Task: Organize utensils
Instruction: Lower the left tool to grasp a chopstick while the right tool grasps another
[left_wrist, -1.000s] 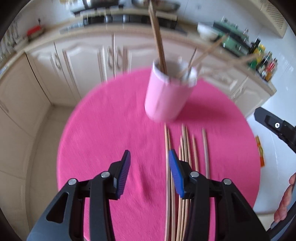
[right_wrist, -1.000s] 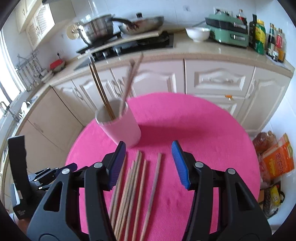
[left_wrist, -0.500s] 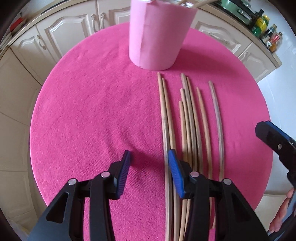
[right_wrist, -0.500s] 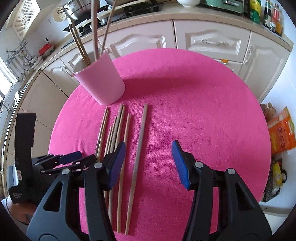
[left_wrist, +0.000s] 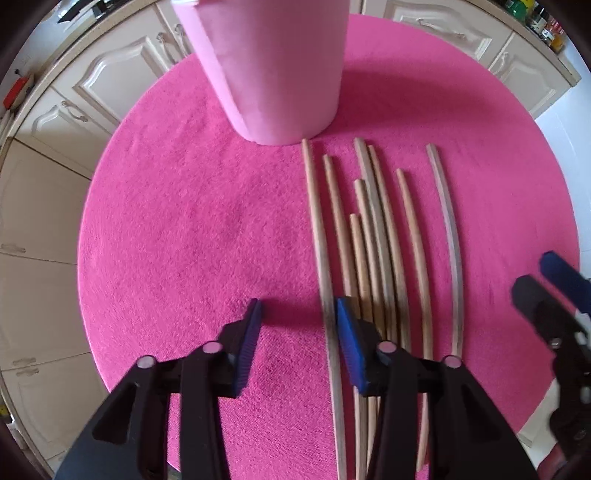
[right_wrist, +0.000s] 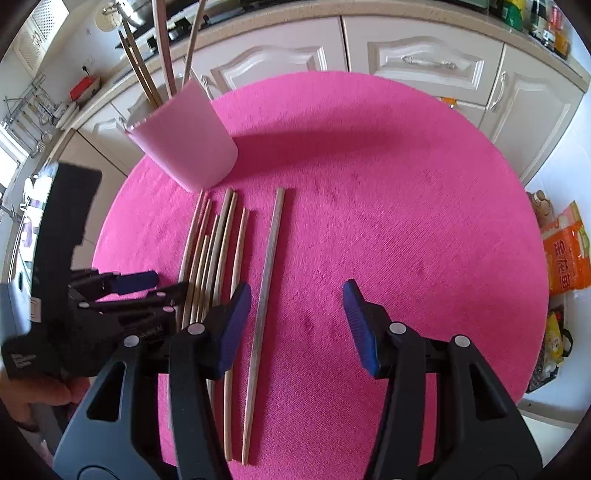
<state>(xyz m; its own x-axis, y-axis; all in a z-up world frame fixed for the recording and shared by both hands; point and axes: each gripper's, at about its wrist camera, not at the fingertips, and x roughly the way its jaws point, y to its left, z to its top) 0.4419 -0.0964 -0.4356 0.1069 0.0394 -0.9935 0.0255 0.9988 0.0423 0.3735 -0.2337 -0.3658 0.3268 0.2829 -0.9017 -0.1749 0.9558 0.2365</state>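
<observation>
Several wooden chopsticks (left_wrist: 373, 236) lie side by side on the round pink table (left_wrist: 192, 229), just in front of a pink cup (left_wrist: 277, 62). The cup (right_wrist: 184, 140) holds a few upright chopsticks (right_wrist: 162, 55). My left gripper (left_wrist: 297, 321) is open and empty, low over the near ends of the leftmost chopsticks. My right gripper (right_wrist: 297, 299) is open and empty, low over the table; the separate rightmost chopstick (right_wrist: 267, 266) lies just inside its left finger. The left gripper also shows in the right wrist view (right_wrist: 147, 286).
Cream kitchen cabinets (right_wrist: 406, 62) and a counter curve round the far side of the table. Orange food packets (right_wrist: 565, 251) lie on the floor to the right. The table's right half (right_wrist: 406, 206) is bare pink cloth.
Both grippers have dropped and tilted down towards the table, closing in on the loose chopsticks. The cup now fills the top of the left wrist view. Both stay open.
</observation>
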